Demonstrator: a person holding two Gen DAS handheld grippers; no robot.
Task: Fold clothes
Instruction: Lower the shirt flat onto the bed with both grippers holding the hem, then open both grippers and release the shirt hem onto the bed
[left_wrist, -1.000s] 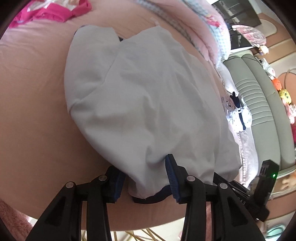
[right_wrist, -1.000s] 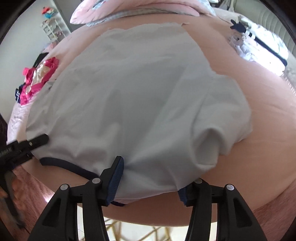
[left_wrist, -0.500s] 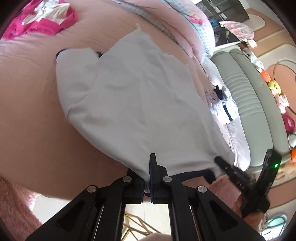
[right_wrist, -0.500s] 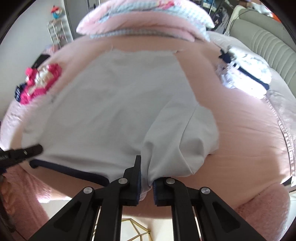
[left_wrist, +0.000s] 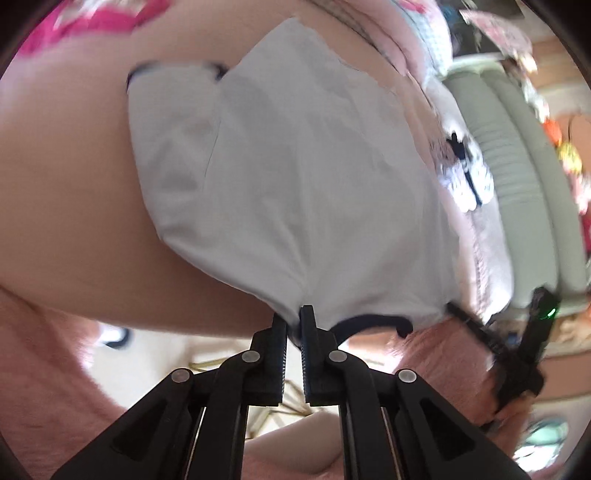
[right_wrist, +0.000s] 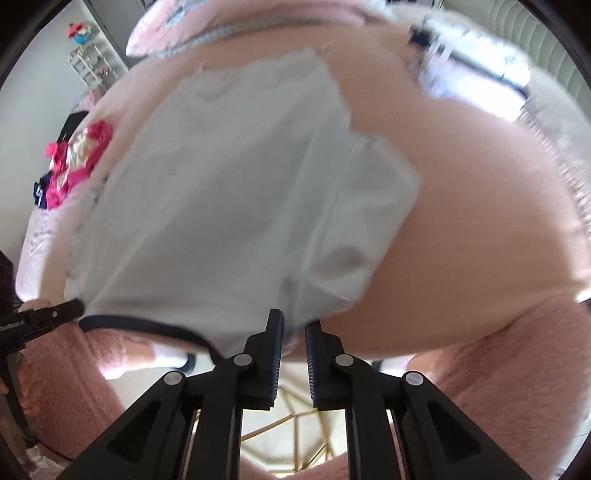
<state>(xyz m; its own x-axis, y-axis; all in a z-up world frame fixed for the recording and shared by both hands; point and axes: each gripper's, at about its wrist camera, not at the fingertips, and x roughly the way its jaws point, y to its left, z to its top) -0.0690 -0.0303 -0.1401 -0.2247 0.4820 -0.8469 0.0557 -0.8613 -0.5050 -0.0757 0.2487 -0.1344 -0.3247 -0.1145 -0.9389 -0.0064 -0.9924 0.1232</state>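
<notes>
Jaws first: on the left gripper (left_wrist: 293, 320) they're pinched tight on the near edge of the white t-shirt (left_wrist: 295, 184), right by the navy collar trim (left_wrist: 369, 320). A second ago those jaws were spread wide with the cloth merely sitting between them, and half a second ago they were seen closed, so the grip was only just made. The shirt's left sleeve (left_wrist: 170, 158) is laid out flat toward the left side of the pink bedcover (left_wrist: 62, 184).

Moving right, the right gripper (right_wrist: 294, 326) has its jaws nearly together with a bunch of the same near edge caught between them; a narrow gap is left, filled with fabric. Same story there: wide open a second ago, clamped now. The views have also tipped up and blurred, and the cloth at both pinch points is gathered and drawn taut. So it's judged that the shoulder line has been secured at two points and a lift or pull for a fold is being started.

As for orientation, the shirt is spread on the bedcover with the collar end nearest the grippers and the ragged-looking hem (right_wrist: 258, 70) at the far end, toward the pillows (right_wrist: 236, 18). Its long axis is run straight away from the grippers, with the sleeves stuck out sideways.
</notes>
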